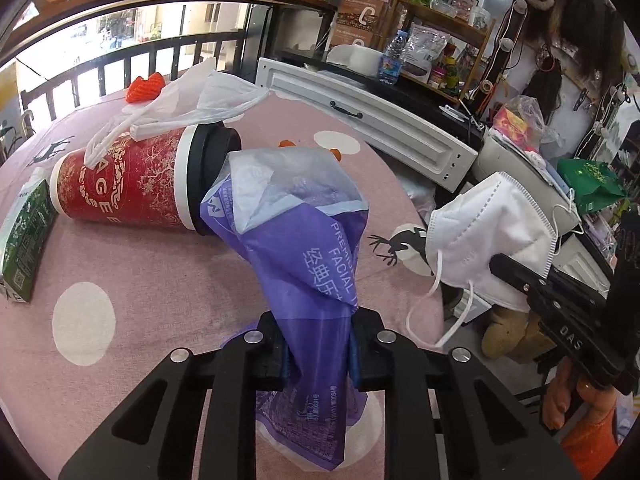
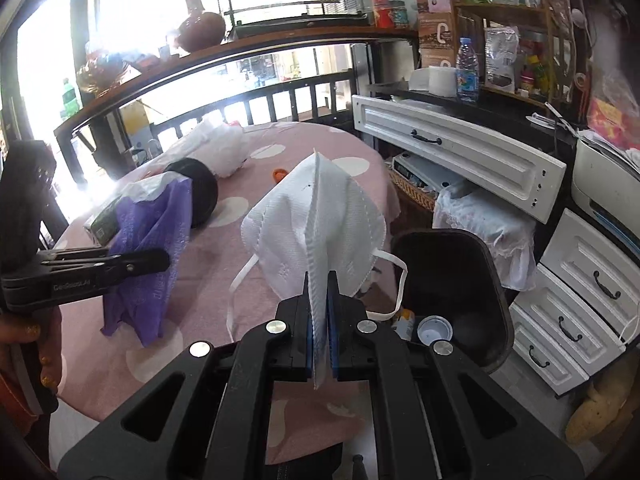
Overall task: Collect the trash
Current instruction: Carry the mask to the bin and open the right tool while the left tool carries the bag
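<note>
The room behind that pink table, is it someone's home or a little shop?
Most likely a lived-in home, perhaps a dining corner. A round table with a pink polka-dot cloth stands beside white drawers, crowded wooden shelves hold bottles and packets, and a black trash bin sits alongside.

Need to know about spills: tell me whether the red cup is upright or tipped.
Tipped. The red cup lies on its side on the pink tablecloth, black lid on, pointing sideways.
</note>
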The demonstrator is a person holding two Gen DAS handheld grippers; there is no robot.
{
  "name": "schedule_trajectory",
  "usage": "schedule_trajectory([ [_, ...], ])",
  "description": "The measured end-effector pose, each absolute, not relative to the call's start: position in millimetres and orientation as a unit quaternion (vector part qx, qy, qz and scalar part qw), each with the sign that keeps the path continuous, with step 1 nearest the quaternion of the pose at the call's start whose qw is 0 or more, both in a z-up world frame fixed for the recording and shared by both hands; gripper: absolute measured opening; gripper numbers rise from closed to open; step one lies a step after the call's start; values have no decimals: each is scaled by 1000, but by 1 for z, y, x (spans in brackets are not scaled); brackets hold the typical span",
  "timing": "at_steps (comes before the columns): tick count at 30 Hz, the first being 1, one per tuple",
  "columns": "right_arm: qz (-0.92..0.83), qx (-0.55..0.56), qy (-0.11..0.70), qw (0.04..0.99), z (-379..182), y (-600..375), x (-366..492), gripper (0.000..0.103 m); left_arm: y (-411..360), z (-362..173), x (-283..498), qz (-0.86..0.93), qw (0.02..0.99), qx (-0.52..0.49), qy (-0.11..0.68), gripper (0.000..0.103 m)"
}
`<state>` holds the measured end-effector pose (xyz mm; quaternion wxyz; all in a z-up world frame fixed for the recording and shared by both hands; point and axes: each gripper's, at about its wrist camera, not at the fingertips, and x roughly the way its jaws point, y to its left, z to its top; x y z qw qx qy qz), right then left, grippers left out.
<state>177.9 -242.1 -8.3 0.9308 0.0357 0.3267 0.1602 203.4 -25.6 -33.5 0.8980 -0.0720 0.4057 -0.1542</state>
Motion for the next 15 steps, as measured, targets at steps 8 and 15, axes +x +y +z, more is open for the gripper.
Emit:
schedule_trajectory([
  [8, 84, 65, 325, 940, -16, -297, 205, 6, -54, -8, 207, -214, 899, -77, 373, 20],
  [15, 22, 90, 380, 921, -75, -333, 256, 6, -106, 0, 222, -274, 888, -66, 363, 20],
])
